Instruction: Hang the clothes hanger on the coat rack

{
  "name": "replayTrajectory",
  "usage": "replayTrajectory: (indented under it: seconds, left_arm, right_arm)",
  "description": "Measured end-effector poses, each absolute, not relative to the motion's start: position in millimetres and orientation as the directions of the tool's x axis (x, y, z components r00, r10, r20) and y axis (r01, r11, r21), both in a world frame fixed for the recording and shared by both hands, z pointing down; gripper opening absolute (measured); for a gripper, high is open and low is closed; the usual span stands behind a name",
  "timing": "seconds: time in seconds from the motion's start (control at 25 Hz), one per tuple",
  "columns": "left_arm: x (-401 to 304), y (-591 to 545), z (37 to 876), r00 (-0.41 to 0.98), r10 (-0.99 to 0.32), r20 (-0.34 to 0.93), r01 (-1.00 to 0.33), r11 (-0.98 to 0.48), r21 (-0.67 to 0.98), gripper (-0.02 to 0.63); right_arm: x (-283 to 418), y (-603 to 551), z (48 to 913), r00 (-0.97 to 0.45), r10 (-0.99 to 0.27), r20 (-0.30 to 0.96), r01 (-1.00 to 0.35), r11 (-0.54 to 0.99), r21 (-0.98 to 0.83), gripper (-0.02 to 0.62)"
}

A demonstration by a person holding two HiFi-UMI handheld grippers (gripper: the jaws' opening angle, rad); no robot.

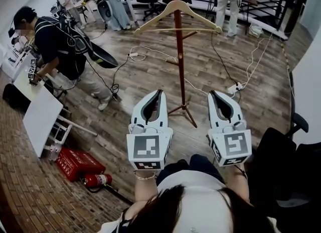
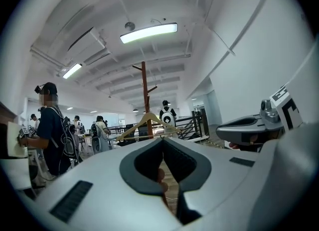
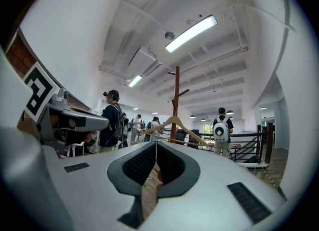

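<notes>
1. Tongs first: the left gripper [image 1: 159,94] is sitting w/ its jaws pressed together and nothing btwn them. Same for the right gripper [image 1: 213,94]: jaws closed up, empty.
2. Both are pointing level, side by side w/ a gap btwn them, and neither is touching anything.
3. The coat rack [image 1: 179,61] is standing ahead of them, its pole lining up roughly w/ that gap.
4. The clothes hanger [image 1: 199,16] is hanging high on the pole, well ahead of and above both tips, apart from both. It looks hooked onto a peg near the top, tho I can't make out the hook itself.
5. Step-wise, imo the hanging part is looking done and this is the hands-off tail end.
6. Next move isn't asking for much: prob just keeping both grippers clear of the rack. If the hook isn't seated, one gripper would need opening up, grabbing a hanger shoulder and re-hooking w/o bumping the pole. Those thin feet are looking tippy.
</notes>
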State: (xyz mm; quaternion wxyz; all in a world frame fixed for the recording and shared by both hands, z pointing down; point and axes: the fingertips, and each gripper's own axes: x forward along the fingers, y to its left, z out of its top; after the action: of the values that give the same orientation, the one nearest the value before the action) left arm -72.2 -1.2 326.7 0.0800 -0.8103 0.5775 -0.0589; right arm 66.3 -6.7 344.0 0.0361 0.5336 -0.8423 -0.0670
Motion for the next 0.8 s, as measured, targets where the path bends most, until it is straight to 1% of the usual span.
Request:
replayTrajectory:
  seconds: [0.4, 0.8]
  left_arm:
    - [-51, -7, 316, 0.315, -0.949, 0.025, -0.929, -0.314, -0.196, 0.014]
    - [-34, -10, 313, 0.300, -0.953, 0.045, -0.932, -0.303, -0.201, 0.014]
  right_arm:
    - [84, -15, 334, -0.449, -0.893, 0.017, -0.880, 0.445, 0.163, 0.037]
    - [99, -22, 331, -0.470, -0.883, 0.019, -0.871, 0.467, 0.154, 0.037]
